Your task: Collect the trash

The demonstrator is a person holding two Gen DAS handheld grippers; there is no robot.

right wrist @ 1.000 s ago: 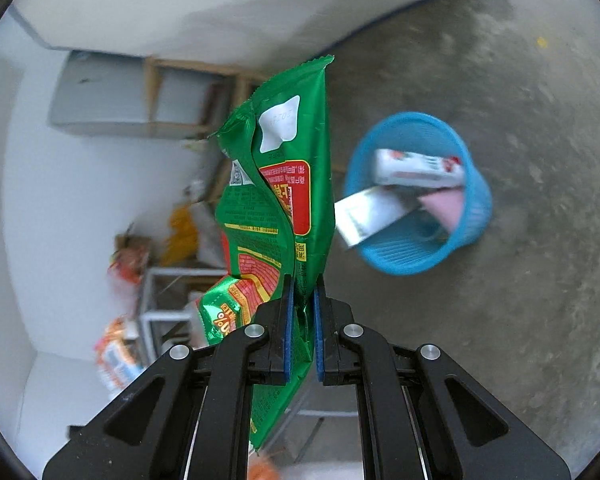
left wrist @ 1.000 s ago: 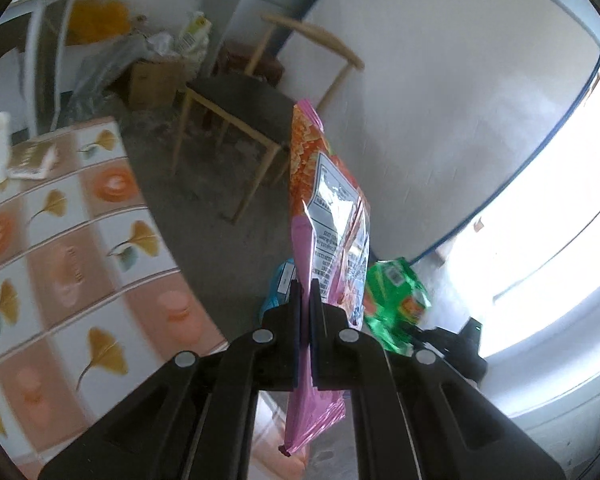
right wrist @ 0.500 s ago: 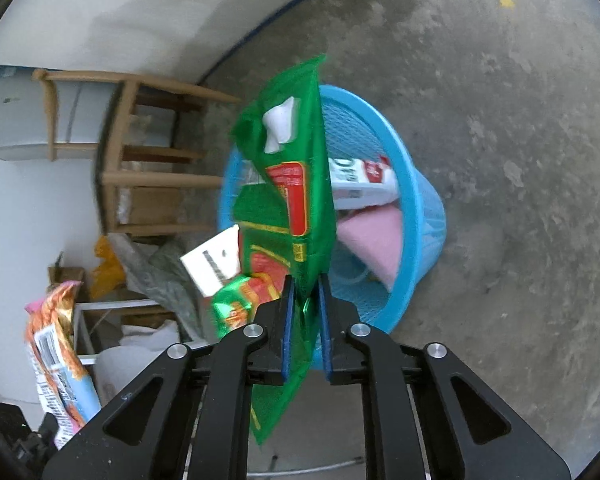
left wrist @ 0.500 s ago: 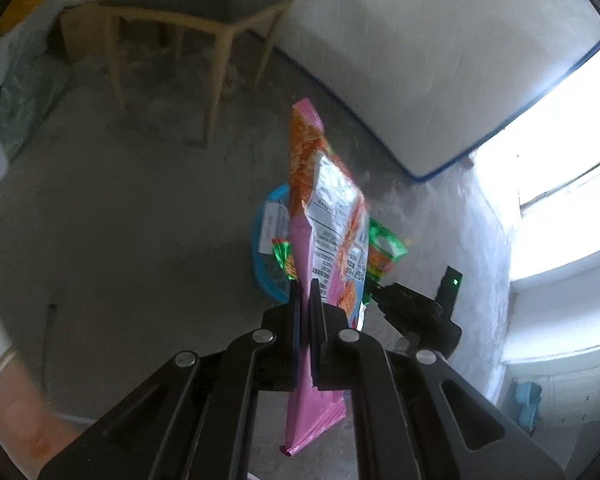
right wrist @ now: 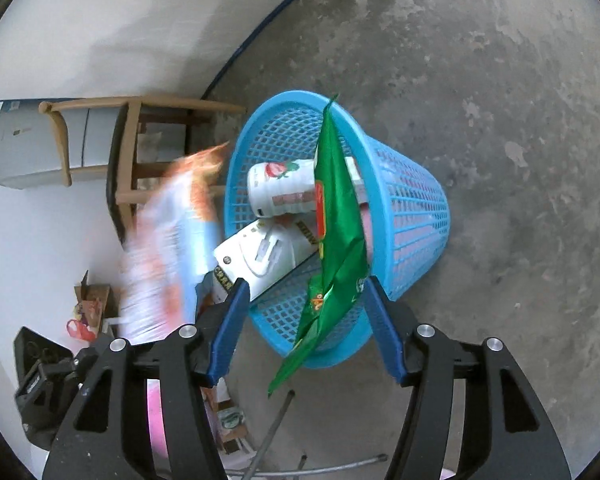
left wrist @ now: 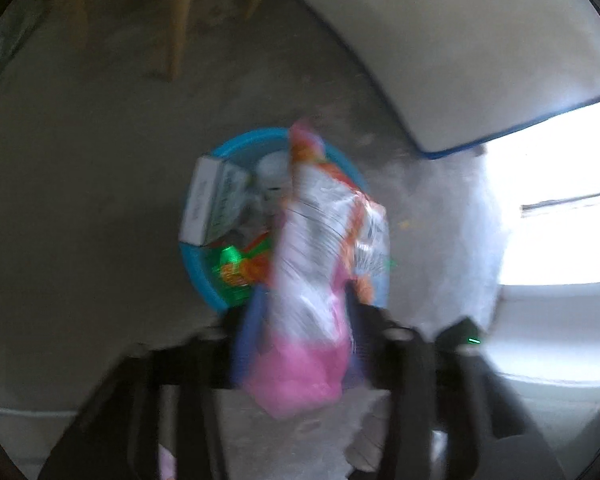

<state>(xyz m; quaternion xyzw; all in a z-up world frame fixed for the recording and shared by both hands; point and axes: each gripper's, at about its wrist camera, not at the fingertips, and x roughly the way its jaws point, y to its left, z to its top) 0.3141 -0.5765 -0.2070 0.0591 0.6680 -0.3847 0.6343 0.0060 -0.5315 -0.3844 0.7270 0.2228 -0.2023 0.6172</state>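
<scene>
Both sets of tongs hang over the blue basket (right wrist: 404, 216) on the concrete floor (right wrist: 520, 120), and both are letting go. The right tongs (right wrist: 306, 312) have their blue-padded jaws opening wide, and the green wrapper (right wrist: 336, 240) stands between them, free of the left pad and brushing or just clear of the right one, its long axis running up and away from the jaws with the far tip at the basket's rim. It is thin, glossy, creased film, so I would expect it to flutter rather than drop straight. The left tongs (left wrist: 304, 332) are opening too; the orange and white snack bag (left wrist: 324, 248) with its pink lower end sits between the blurred jaws, and whether the pads touch it I cannot tell. Its length also points forward, toward the basket's mouth directly ahead and below. That is what the coming move turns on: each wrapper lies lengthwise along its tongs with the basket's opening beyond its far end, the right pair seeming the nearer to the rim. The basket is rigid plastic lattice, tapering to its base, and already holds a white bottle (right wrist: 284, 192), a white carton (right wrist: 264, 256) and something pink. A wooden chair (right wrist: 128, 152) stands just behind.
</scene>
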